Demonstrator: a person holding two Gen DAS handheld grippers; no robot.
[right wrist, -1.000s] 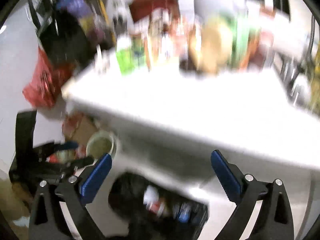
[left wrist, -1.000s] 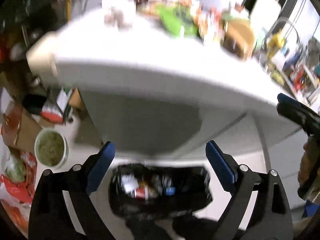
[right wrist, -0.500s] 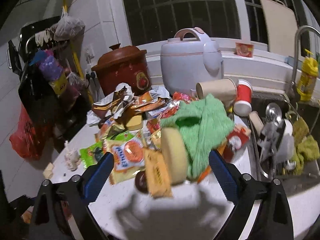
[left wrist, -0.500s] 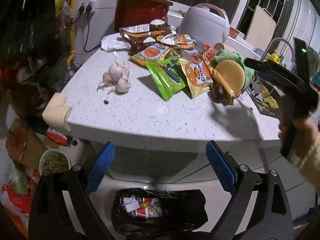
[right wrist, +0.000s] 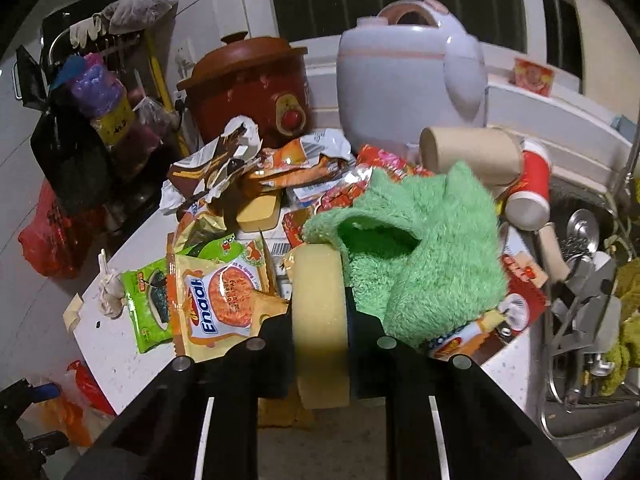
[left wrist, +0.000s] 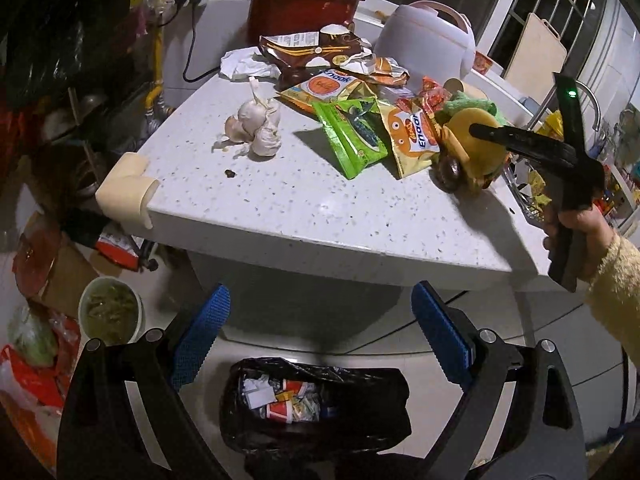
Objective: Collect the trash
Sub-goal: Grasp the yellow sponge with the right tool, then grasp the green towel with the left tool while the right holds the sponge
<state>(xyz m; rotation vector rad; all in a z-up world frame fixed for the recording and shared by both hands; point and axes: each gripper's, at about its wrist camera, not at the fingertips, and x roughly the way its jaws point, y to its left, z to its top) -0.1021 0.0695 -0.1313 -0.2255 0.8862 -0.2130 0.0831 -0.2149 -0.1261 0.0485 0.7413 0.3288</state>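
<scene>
A pile of snack wrappers point(left wrist: 352, 120) lies on the white counter point(left wrist: 320, 208), with a yellow Enaak packet point(right wrist: 220, 300) and a green packet point(right wrist: 148, 300) at its front. My right gripper point(right wrist: 320, 316) is shut on a yellow round sponge point(right wrist: 320, 320) at the pile's edge; it also shows in the left wrist view point(left wrist: 480, 136). My left gripper point(left wrist: 320, 332) is open and empty, held below the counter edge above a black-lined trash bin point(left wrist: 312, 400) on the floor.
Garlic bulbs point(left wrist: 256, 128) lie at the counter's left. A green cloth point(right wrist: 420, 248), paper cups point(right wrist: 472, 156), a red crock pot point(right wrist: 248, 88) and a rice cooker point(right wrist: 408, 76) stand behind the pile. The sink with utensils point(right wrist: 584, 280) is at right. A bowl point(left wrist: 110, 314) sits on the floor.
My right gripper moved forward onto the pile and closed on the yellow sponge. My left gripper rose a little and stays open over the bin.
</scene>
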